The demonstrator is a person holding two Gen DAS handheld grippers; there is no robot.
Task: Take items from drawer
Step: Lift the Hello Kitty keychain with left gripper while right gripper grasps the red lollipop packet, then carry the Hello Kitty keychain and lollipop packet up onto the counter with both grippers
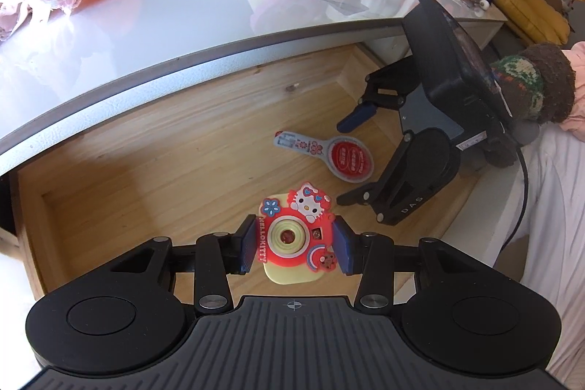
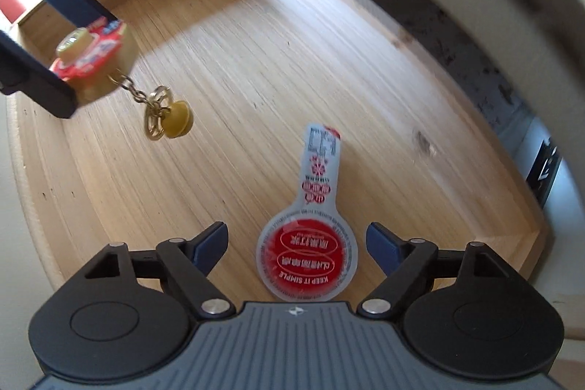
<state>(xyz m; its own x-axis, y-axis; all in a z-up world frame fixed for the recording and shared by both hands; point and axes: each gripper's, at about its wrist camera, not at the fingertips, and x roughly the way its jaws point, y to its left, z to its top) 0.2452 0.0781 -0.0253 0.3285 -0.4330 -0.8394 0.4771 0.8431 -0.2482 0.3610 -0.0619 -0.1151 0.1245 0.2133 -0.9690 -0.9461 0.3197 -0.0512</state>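
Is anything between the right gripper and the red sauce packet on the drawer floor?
Nothing visible. The right gripper hangs over the sauce packet with jaws open. The left gripper, holding the toy camera keychain, is off to one side inside the drawer.

My left gripper [image 1: 297, 242] points steeply down, both blue pads [image 1: 248, 243] clamped on a toy camera keychain [image 1: 292, 236], lifted off the floor. My right gripper [image 2: 297, 245] aims nearly straight down, jaws wide apart, nothing gripped. Knit-sleeved hand [image 1: 530, 86] holds the right unit.
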